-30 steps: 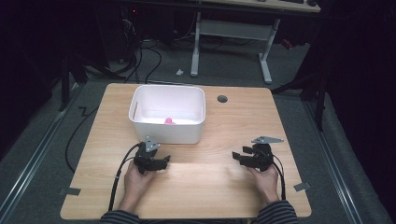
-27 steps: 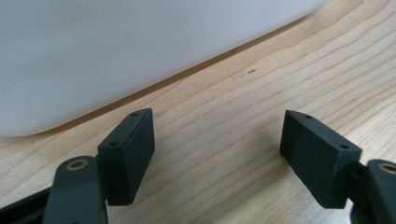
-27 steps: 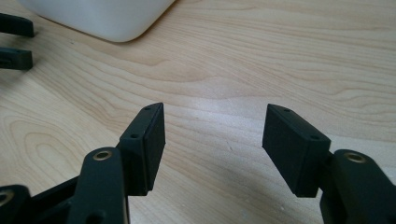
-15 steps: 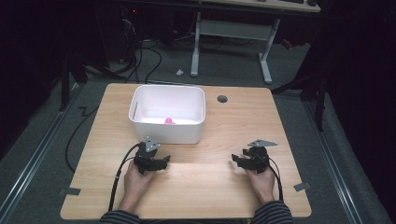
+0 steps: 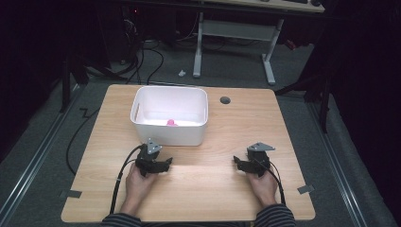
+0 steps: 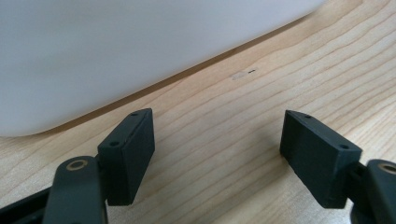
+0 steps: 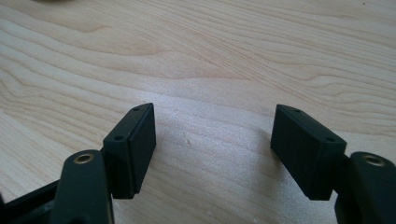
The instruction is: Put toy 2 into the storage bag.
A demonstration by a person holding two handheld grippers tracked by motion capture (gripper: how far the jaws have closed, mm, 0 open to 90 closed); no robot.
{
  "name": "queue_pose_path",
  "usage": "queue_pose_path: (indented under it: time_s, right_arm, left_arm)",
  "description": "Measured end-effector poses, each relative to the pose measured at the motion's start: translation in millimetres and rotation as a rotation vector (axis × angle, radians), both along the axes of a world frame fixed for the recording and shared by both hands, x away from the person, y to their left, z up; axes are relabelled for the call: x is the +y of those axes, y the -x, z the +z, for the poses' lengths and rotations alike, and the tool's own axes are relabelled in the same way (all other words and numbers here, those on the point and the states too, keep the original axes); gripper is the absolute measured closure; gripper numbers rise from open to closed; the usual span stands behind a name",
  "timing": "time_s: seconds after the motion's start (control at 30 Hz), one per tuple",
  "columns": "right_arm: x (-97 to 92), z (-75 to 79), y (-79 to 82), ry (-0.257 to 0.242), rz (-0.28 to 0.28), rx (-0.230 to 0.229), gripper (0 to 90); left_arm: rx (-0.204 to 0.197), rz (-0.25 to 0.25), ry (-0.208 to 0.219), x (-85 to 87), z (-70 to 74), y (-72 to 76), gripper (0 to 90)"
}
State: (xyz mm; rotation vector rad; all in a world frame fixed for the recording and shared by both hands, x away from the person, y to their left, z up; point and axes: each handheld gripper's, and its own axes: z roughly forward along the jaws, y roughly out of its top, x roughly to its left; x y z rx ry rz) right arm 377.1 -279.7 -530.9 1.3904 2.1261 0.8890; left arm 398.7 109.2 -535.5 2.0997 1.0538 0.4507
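We hold the left gripper (image 5: 166, 162) low over the light wooden table (image 5: 222, 189), its two black jaws spread wide with bare wood grain between them. Just ahead of those jaws stands the white rectangular plastic bin (image 5: 169, 133), its near wall close to the tips but apart from them. Inside the bin, towards its near wall, lies a small pink object (image 5: 171, 123), too small for us to tell its shape. Our right gripper (image 5: 238, 162) rests well to the right of the bin, near the table's front half; its jaws have just been opening and stand apart, with plain wood between them. Each gripper's black cable (image 5: 118, 182) trails back beside our hands.
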Motion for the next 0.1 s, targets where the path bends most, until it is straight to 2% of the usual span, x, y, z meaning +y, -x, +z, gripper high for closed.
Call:
queue_pose_path:
  time_s: [0.1]
  right_arm:
    - [0.0,0.0,0.0,0.000,-0.001,0.000,30.9]
  left_arm:
    - [-0.001,0.001,0.000,-0.1,-0.1,0.1,26.5]
